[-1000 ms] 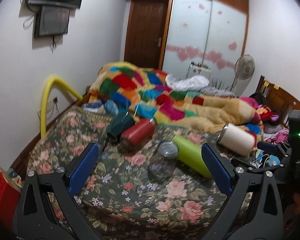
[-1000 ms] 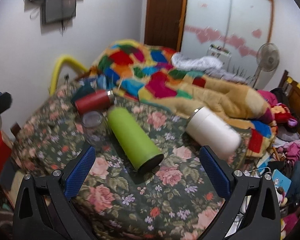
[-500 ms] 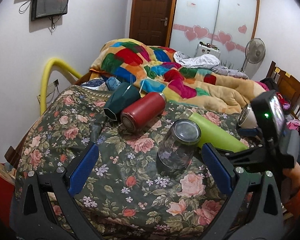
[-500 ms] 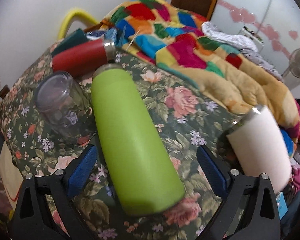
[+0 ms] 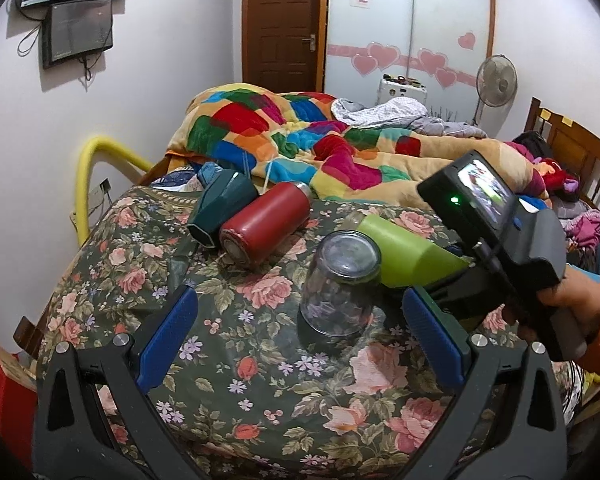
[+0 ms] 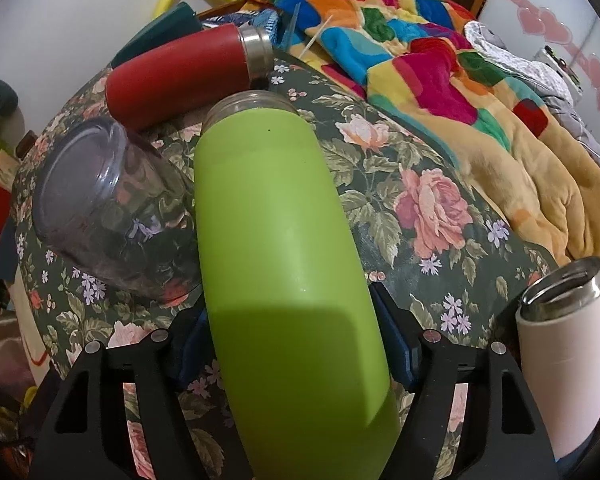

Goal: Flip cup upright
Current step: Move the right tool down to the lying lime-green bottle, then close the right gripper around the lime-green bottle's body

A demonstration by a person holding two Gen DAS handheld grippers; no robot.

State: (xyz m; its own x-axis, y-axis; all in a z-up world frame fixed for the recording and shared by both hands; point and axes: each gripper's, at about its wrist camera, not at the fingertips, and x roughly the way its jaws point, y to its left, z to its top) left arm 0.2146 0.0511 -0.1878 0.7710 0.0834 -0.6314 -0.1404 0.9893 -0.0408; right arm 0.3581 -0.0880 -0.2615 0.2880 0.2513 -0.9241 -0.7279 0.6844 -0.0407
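The green cup (image 6: 284, 264) lies on its side on the bed's floral cover (image 5: 236, 364), its long axis running away from my right tongs (image 6: 294, 344), with the steel-rimmed mouth at the far end toward the patchwork quilt (image 6: 412, 52) and the base toward me. My right tongs are clamped on its lower body, a blue pad (image 6: 396, 348) pressed against each flank. My left tongs (image 5: 300, 340) hang spread wide, holding nothing, above the cover just short of the glass jar (image 5: 340, 284), which stands mouth-down just beside the green cup.

The right view shows the cup's full length and a white cup (image 6: 568, 352) lying off to the right with its open steel mouth facing away; the left view hides that one behind my right hand (image 5: 568, 300) and its camera housing. The left view alone shows the red flask's (image 5: 264, 228) base and the dark teal cup (image 5: 220, 208) lying touching it, both on their sides.

Beyond the bed are a brown door (image 5: 284, 20), a wardrobe with pink hearts (image 5: 408, 28), a standing fan (image 5: 496, 80) and a wall screen (image 5: 78, 28).
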